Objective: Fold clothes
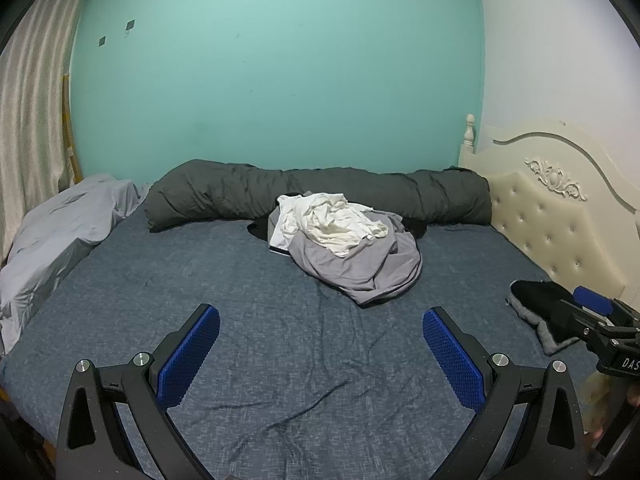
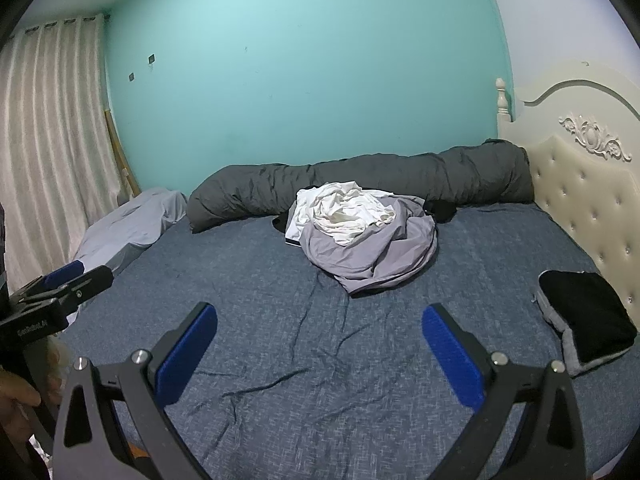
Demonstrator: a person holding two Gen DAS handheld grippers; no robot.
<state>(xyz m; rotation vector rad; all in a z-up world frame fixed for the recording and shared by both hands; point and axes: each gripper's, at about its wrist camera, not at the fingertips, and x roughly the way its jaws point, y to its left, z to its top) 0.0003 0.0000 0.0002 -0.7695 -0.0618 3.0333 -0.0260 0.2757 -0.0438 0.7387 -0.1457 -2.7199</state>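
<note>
Left wrist | clothes pile [image 1: 352, 248] beyond left tongs [image 1: 321, 328] | right tongs [image 2: 320, 326] likewise | both agape, empty

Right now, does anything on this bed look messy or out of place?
Yes: a crumpled white garment sits atop a bunched grey garment mid-bed, unfolded. A folded black-and-grey garment lies near the cream headboard.

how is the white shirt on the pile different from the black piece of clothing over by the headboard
The white shirt is crumpled on top of a heap of clothes mid-bed; the black garment lies flat and folded, alone near the headboard. The white shirt rests on grey fabric; the black garment rests on the blue sheet. Neither is touched by a gripper.
</note>
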